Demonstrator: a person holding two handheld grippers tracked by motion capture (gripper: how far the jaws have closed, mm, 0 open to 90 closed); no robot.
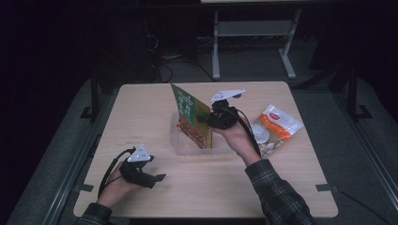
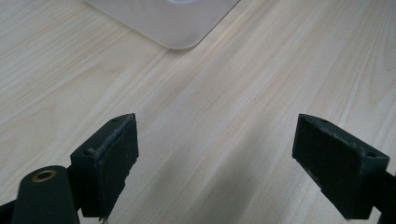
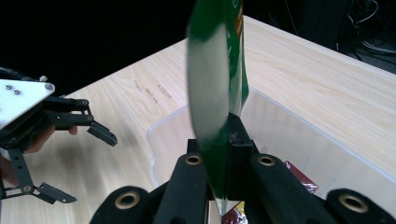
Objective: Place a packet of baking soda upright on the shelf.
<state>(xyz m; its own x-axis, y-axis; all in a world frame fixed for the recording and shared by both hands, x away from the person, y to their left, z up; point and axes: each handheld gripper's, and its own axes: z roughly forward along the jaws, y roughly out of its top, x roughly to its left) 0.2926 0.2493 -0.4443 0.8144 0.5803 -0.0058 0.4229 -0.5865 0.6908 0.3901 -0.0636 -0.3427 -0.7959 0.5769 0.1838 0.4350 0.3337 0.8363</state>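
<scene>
Your right gripper (image 1: pixel 210 118) pinched the green snack bag (image 1: pixel 191 119), jaws pressed tight on its edge. The bag stood upright over the clear plastic bin (image 1: pixel 177 140) at table centre. Your left gripper (image 1: pixel 157 179), at 7 o'clock from the bin, rested with jaws spread, holding nothing. A second snack bag (image 1: pixel 277 126) lay at 3 o'clock from the bin.
</scene>
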